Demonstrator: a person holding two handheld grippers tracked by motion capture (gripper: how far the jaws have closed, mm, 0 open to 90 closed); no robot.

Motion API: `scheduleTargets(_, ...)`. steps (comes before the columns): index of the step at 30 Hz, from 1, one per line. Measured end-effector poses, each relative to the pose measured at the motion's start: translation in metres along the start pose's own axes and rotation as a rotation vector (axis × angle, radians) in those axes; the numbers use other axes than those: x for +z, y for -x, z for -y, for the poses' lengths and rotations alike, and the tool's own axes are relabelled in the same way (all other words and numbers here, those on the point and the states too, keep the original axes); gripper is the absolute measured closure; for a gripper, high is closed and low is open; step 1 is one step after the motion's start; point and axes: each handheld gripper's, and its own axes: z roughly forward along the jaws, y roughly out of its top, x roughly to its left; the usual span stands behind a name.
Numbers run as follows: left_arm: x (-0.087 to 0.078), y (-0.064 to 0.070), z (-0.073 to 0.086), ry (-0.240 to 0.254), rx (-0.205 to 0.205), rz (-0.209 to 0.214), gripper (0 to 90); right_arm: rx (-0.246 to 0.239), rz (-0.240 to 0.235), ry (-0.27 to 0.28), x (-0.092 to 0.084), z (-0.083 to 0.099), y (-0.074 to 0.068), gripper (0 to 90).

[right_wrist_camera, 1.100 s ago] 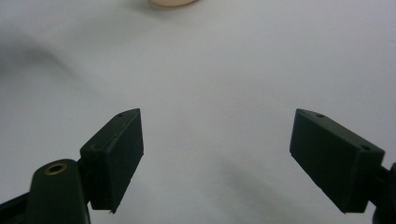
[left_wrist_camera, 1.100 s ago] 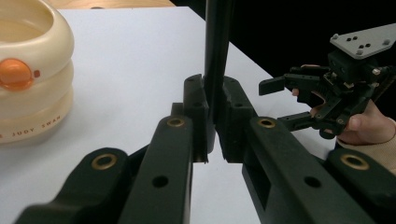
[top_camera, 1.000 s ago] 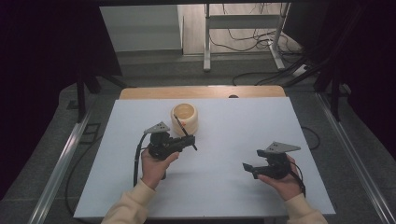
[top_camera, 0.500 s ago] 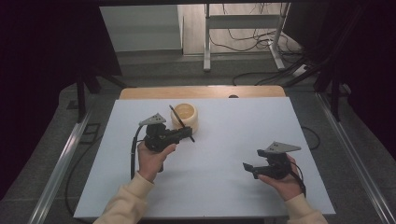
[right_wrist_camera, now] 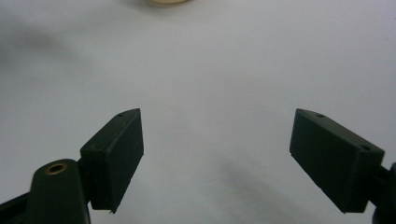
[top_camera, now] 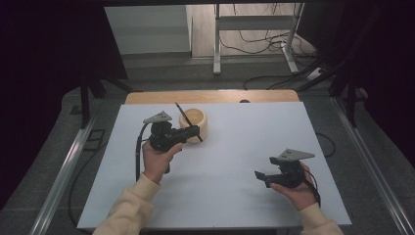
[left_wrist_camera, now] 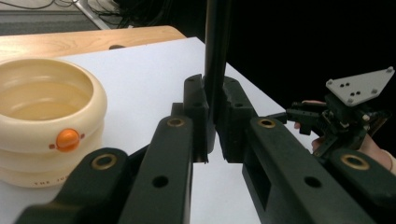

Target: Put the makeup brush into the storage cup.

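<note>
On the white table (top_camera: 220, 196) we count one cream bowl (top_camera: 195, 121), one thin black stick (left_wrist_camera: 215, 56) and two grippers. At the left, our left gripper (top_camera: 192, 132) has its fingers closed on the stick, which stands tilted just in front of the bowl and partly over its rim. At the right, well apart, our right gripper (top_camera: 259, 175) has its fingers wide open, with nothing between them.

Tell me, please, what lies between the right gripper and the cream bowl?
Only bare white table, as the high view shows; the right gripper rests open near the table's right edge, apart from the cream bowl.
</note>
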Motion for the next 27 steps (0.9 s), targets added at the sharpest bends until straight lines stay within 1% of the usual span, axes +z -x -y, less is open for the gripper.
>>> scheduleTargets(5,-0.003,-0.002,-0.006,0.011,0.007,-0.009,83.0,-0.002,-0.002,-0.003,0.001,0.000,0.000,17.7)
scheduleTargets(12,-0.004,-0.004,-0.012,0.015,0.005,-0.017,83.0,-0.003,-0.001,-0.004,0.001,0.000,0.000,17.8)
scheduleTargets(21,-0.004,-0.010,-0.021,0.025,-0.004,-0.029,82.9,-0.002,0.000,-0.005,0.001,0.000,0.000,17.7)
scheduleTargets(25,-0.003,-0.013,-0.024,0.022,-0.011,-0.034,83.0,-0.002,0.001,-0.004,0.001,0.000,0.001,17.7)
scheduleTargets(27,-0.003,-0.014,-0.025,0.024,-0.008,-0.038,83.0,-0.001,0.002,-0.004,0.001,0.000,0.001,17.7)
